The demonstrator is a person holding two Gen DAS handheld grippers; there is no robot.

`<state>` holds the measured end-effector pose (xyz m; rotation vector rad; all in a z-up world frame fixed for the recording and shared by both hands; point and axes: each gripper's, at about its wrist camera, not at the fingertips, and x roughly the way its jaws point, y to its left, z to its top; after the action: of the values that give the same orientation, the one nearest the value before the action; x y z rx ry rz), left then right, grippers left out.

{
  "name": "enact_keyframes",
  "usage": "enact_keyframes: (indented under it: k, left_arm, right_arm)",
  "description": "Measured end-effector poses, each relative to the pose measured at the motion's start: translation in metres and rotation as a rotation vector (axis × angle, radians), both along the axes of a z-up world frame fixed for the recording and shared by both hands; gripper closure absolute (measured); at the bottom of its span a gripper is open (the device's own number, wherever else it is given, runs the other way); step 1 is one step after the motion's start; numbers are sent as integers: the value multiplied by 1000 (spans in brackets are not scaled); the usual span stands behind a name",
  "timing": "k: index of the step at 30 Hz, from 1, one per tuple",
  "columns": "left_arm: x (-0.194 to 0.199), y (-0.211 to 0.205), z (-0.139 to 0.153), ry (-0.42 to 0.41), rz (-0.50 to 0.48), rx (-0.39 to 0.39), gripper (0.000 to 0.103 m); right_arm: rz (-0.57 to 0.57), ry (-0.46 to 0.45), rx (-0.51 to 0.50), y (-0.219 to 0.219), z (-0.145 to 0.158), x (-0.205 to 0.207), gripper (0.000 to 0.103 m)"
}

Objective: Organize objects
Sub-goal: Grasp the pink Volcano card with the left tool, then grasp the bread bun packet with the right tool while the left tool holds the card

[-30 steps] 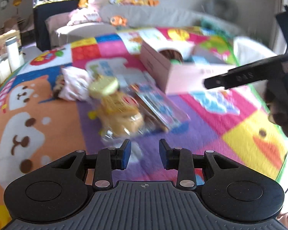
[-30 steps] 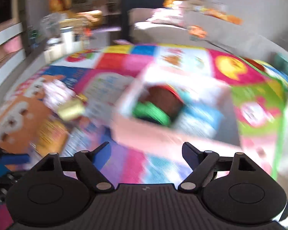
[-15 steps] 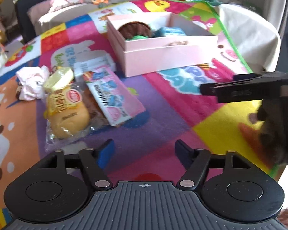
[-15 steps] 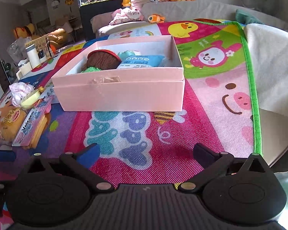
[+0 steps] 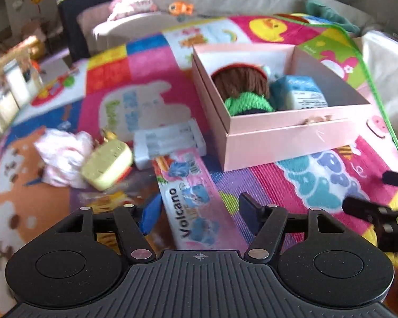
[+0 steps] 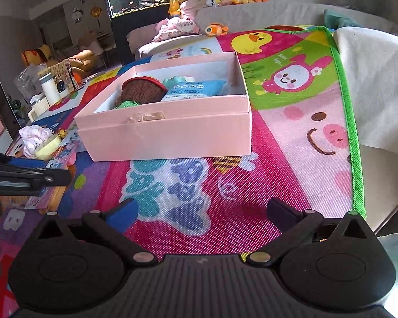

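Observation:
A pink open box [image 5: 291, 132] stands on the colourful play mat and holds a brown and green knitted toy [image 5: 241, 84] and a blue packet [image 5: 302, 92]. Left of the box lie a pink "Volcano" snack packet [image 5: 191, 204], a white pack [image 5: 169, 140], a pale yellow case [image 5: 107, 164] and a crumpled pink-white cloth [image 5: 63, 151]. My left gripper [image 5: 200, 213] is open just above the Volcano packet, its fingers on either side of it, not pressing. My right gripper [image 6: 203, 213] stands wide open over bare mat in front of the box [image 6: 167, 132], holding nothing.
An orange bread bag [image 5: 106, 204] lies partly hidden under my left fingers. The mat's green edge [image 6: 347, 122] runs along the right, with a white blanket [image 6: 379, 79] beyond it. A white bottle [image 6: 49, 90] and clutter stand far left; a sofa with soft toys is behind.
My left gripper went from nearly shut to open and moved over the Volcano packet, nearer the box. My right gripper opened wider and dropped low in front of the box.

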<state>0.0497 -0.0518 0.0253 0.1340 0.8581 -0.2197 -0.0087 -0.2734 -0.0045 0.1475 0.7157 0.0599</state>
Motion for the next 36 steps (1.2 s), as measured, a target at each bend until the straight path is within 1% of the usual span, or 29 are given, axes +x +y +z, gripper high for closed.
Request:
enact_keyframes:
  k: [2,3,4,5,7,9,11,13,16,19,21,24,25,27,29,31,32,34,35,36]
  left_arm:
    - [5,0,-7,21,18,-33,36]
    - [6,0,-7,12,29,-42,39]
    - [5,0,-6,10,35,-48,43]
    - [3,1,-5,7,33,-60,53]
    - [-6,5,-2,21,21,-82,52]
    - [-23,12,2,17,-11,-110,54]
    - [-46,24,9,15,-41,-170,56]
    - [-65,40,18,1,-37,-219,56]
    - [-90,73,37,-72,26,-256,56]
    - [-102,112,53,-157,147,-258,56]
    - [-104,136,57,-183,227,-256,56]
    - [-101,163,52,-176,324,-258,56]
    - [-101,169,48,-162,341,-259,56]
    - [-102,174,40,-137,343,-262,56]
    - [-102,175,35,-118,324,-258,56]
    - [-106,175,31,-120,304,-243,56]
    - [-108,173,31,-122,298,-237,56]
    - [-110,175,27,-114,289,-244,56]
    - [-112,176,26,-106,286,-250,56]
    - [-113,177,25,-99,280,-254,56]
  right_arm:
    - [0,2,-6,1,0,0,0]
    - [1,4,-11,1,0,0,0]
    - [1,6,-16,2,0,0,0]
    - [1,9,-22,3,0,1,0]
    - [3,14,-34,5,0,1,0]
    - [11,21,-49,6,0,2,0]
    - [18,28,-64,8,0,3,0]
    - [28,37,-93,12,-1,5,0]
    - [42,44,-135,19,-2,6,0]
    - [89,47,-133,25,0,5,0]
    - [136,47,-98,34,5,4,0]
    - [232,19,-42,64,20,1,0]
    - [262,6,-22,77,27,1,0]
    - [323,0,34,104,39,5,0]
    - [387,31,98,130,45,16,1]
    - [420,64,120,156,46,32,7]
    - [423,76,108,169,44,39,11]
    - [409,117,75,190,36,56,13]
    - [411,146,68,197,31,63,19]
    - [420,184,67,203,26,68,27]
